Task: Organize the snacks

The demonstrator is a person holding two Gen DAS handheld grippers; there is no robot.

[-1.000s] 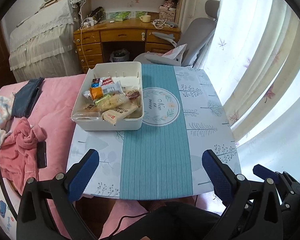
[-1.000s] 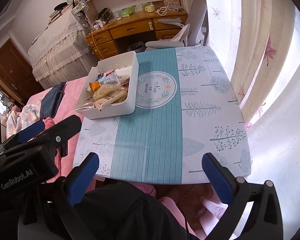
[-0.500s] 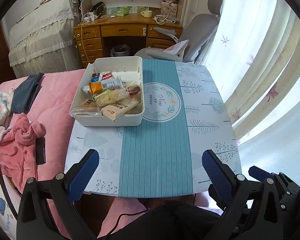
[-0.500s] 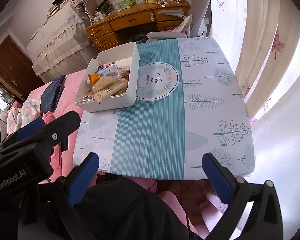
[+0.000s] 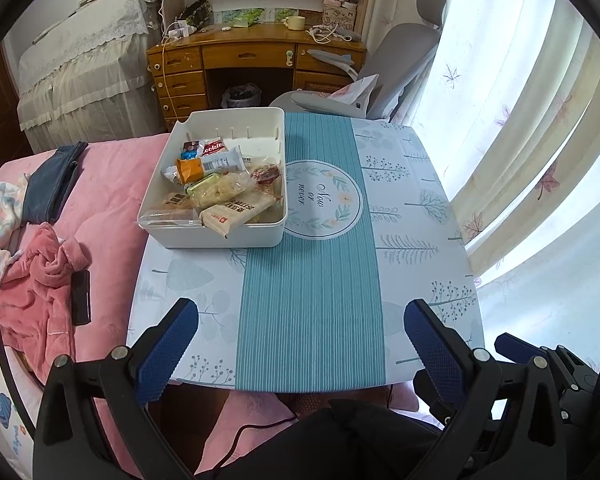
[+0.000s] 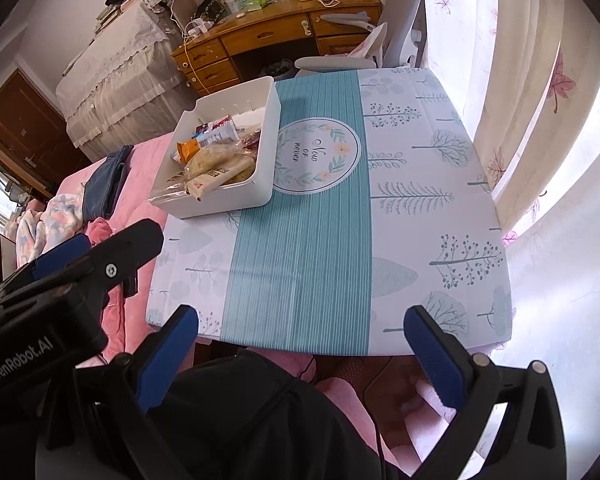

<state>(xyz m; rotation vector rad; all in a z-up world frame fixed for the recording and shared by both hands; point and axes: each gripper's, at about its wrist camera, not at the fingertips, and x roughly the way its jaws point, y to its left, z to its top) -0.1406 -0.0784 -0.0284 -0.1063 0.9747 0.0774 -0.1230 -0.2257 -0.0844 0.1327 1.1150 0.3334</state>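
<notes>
Both grippers, left (image 5: 300, 340) and right (image 6: 300, 340), hung over the table's (image 5: 420, 208) near edge, fingers spread wide and empty (snack packets (image 5: 220, 188) filled the white bin (image 5: 220, 238) at the far-left corner).

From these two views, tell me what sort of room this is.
Most likely a bedroom that doubles as a study: a bed with a pink quilt beside the small table, a wooden desk with drawers, and a grey office chair by the curtains.
</notes>
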